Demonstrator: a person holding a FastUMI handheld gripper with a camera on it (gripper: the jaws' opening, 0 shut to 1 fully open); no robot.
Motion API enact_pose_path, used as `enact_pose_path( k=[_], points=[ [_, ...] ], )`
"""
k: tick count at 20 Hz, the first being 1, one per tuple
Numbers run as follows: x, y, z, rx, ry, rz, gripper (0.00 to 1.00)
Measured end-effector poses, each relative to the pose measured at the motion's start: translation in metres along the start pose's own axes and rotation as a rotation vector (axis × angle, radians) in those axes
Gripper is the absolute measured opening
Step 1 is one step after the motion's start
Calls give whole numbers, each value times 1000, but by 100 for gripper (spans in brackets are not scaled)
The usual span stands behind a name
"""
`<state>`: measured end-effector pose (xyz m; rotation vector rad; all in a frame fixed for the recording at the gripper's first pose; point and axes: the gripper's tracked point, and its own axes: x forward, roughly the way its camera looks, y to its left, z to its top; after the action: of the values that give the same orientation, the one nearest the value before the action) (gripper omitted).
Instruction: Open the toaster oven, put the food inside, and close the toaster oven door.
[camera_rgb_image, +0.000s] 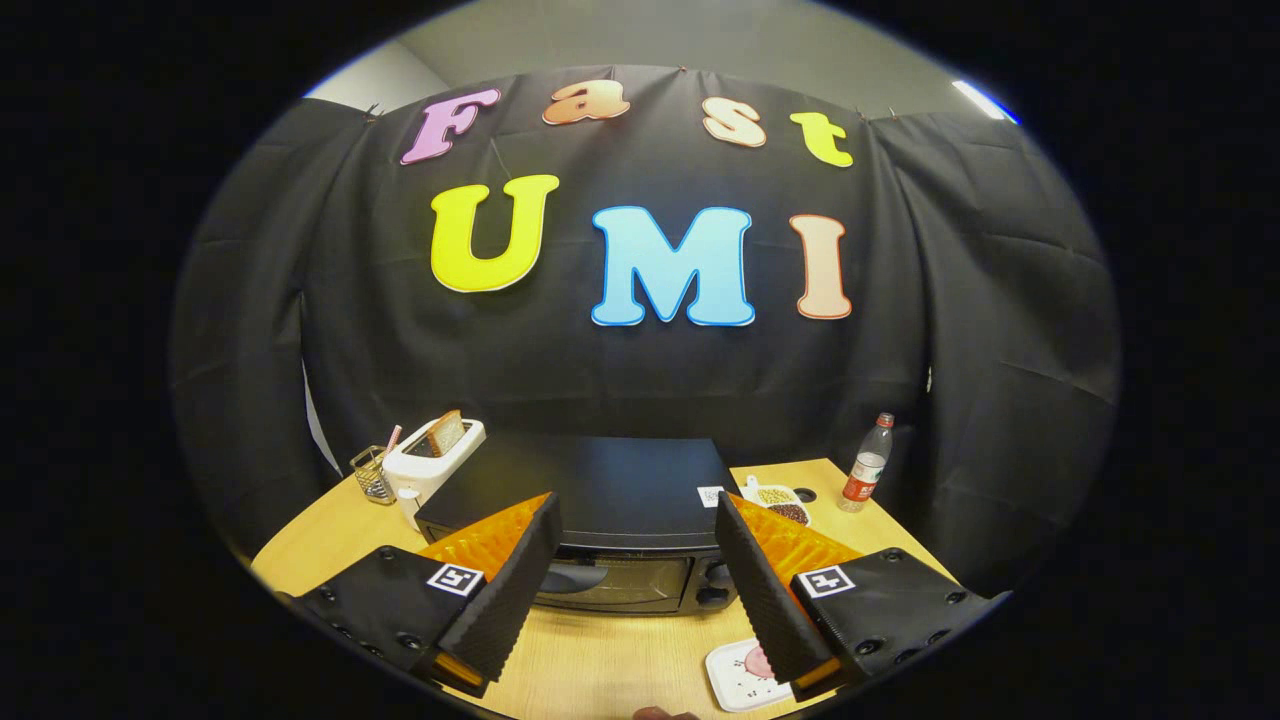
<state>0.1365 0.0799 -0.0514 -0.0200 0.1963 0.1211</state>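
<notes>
A black toaster oven (600, 500) stands on the wooden table (610, 660) just beyond my fingers, its glass door (625, 582) closed and its knobs at the right of the front. My gripper (636, 545) is open, raised above the table in front of the oven, with nothing between the fingers. A white plate (735, 678) with a piece of pink food (757, 662) lies on the table below my right finger, which partly covers it.
A white pop-up toaster (432, 457) with a slice of bread stands behind the oven's left corner, beside a small wire basket (372, 474). Right of the oven are a small dish of beans (780, 502) and a plastic bottle (868, 465). The black cloth wall closes the back.
</notes>
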Motion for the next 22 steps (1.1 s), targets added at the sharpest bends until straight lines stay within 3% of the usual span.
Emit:
enact_pose_path(
  k=[12,22],
  points=[
    [70,55,-62,-26,181,66,98],
    [76,64,-89,-25,249,47,97]
  ],
)
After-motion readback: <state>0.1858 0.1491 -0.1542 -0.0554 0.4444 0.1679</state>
